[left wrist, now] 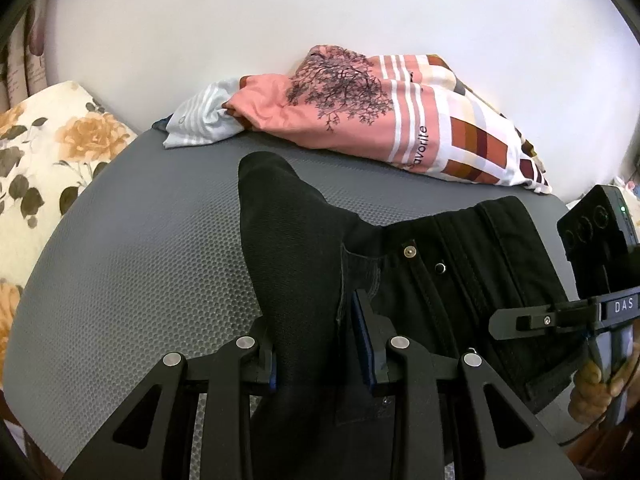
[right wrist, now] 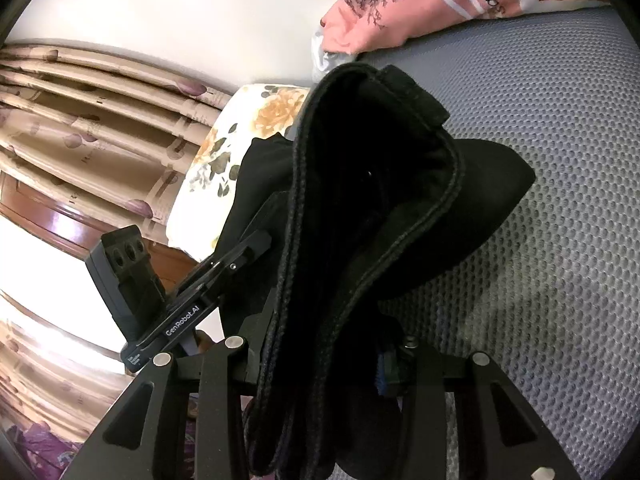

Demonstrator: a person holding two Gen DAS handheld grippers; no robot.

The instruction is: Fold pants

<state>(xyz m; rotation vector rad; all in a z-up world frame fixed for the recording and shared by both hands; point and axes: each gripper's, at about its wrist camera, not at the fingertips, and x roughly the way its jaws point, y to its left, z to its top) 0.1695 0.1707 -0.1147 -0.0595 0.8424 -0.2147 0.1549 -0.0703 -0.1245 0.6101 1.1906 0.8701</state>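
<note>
Black pants (left wrist: 460, 280) lie on a grey textured mat (left wrist: 140, 248), waistband with a metal button to the right. My left gripper (left wrist: 316, 344) is shut on a fold of the black fabric that rises between its fingers. My right gripper (right wrist: 324, 364) is shut on the thick waistband of the pants (right wrist: 360, 200) and holds it lifted off the mat (right wrist: 560, 160). The right gripper also shows in the left wrist view (left wrist: 560, 320) at the pants' right edge. The left gripper shows in the right wrist view (right wrist: 224, 264) beside the fabric.
A pile of pink, white and striped clothes (left wrist: 360, 108) lies at the mat's far edge against a white wall. A floral pillow (left wrist: 48, 152) sits to the left of the mat. Curtains (right wrist: 100, 120) hang beyond it.
</note>
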